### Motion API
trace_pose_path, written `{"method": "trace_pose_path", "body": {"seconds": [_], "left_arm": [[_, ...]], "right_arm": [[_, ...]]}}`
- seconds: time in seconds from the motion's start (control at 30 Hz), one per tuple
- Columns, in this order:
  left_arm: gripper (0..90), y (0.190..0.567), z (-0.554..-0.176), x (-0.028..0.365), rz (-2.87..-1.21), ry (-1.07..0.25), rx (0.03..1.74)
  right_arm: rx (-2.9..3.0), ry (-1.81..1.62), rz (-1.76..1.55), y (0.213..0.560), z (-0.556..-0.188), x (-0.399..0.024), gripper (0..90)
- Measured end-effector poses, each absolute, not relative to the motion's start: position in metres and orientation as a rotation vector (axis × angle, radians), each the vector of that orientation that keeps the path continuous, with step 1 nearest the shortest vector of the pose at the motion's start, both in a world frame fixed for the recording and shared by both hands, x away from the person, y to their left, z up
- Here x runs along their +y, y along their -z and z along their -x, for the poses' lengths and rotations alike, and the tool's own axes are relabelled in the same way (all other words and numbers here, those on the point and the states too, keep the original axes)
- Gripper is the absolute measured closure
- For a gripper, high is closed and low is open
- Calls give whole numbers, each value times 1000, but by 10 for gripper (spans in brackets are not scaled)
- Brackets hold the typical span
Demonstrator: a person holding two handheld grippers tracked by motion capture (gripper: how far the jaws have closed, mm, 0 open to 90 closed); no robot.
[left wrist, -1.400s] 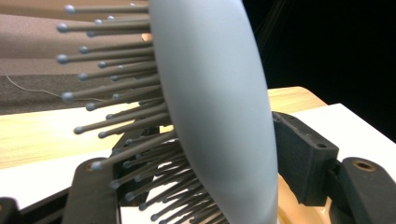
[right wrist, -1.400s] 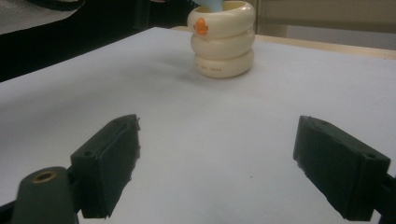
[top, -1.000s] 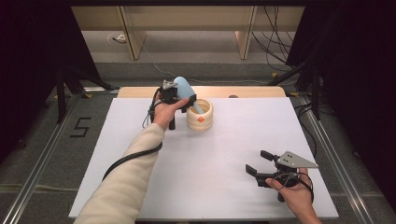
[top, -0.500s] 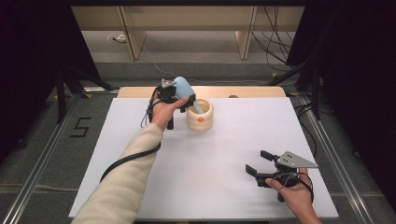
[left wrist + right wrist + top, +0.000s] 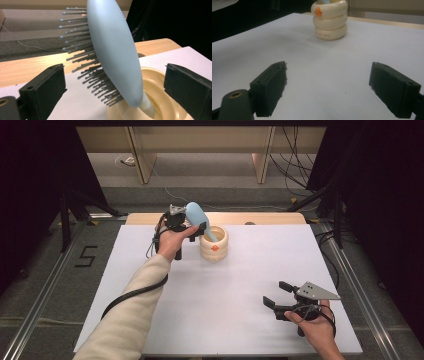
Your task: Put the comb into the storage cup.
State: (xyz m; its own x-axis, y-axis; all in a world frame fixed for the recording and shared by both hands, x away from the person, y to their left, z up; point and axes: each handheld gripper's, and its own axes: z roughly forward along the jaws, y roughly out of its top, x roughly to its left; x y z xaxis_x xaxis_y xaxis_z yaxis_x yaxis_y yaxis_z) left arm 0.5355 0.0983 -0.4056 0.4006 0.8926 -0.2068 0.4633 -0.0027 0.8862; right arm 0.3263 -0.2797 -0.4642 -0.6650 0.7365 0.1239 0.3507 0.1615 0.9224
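Hairbrush (image 5: 113,53) stood handle-down in cream holder (image 5: 214,243), leaning between just-opened left gripper (image 5: 187,227) jaws, unclamped; right gripper (image 5: 278,293) gaped empty, well apart.

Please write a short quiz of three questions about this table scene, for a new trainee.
1. True or false: the left gripper clamps the hairbrush.
2. Where does the handle of the hairbrush stand? A) flat on the table B) inside the cream holder C) between the right gripper's jaws
3. What lies between the jaws of the right gripper?

Key
1. False. Its jaws have just been opening; the brush is between them, but the pads stand apart from it.
2. B. The handle is in the holder and the brush head leans out above the rim.
3. Nothing; behind the open jaws is bare white table.
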Motion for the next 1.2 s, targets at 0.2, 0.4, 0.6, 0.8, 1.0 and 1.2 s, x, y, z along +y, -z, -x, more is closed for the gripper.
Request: {"method": "trace_pose_path", "body": {"seconds": [0.2,0.4,0.6,0.8,1.0,1.2], "left_arm": [[34,406,-528,102,-1636,-515,1207],[34,405,-518,106,-1632,-513,1187],[31,407,-505,109,-1626,-507,1156],[27,410,-494,114,-1642,-516,1137],[27,415,-485,120,-1643,-516,1132],[27,419,-477,126,-1638,-525,1136]], "right_arm": [[2088,-1505,-1038,464,-327,-280,157],[2086,-1505,-1041,464,-327,-280,157],[2081,-1508,-1040,464,-326,-280,157],[2077,-1508,-1040,464,-327,-280,157],[2078,-1506,-1039,464,-327,-280,157],[2076,-1502,-1040,464,-327,-280,158]]}}
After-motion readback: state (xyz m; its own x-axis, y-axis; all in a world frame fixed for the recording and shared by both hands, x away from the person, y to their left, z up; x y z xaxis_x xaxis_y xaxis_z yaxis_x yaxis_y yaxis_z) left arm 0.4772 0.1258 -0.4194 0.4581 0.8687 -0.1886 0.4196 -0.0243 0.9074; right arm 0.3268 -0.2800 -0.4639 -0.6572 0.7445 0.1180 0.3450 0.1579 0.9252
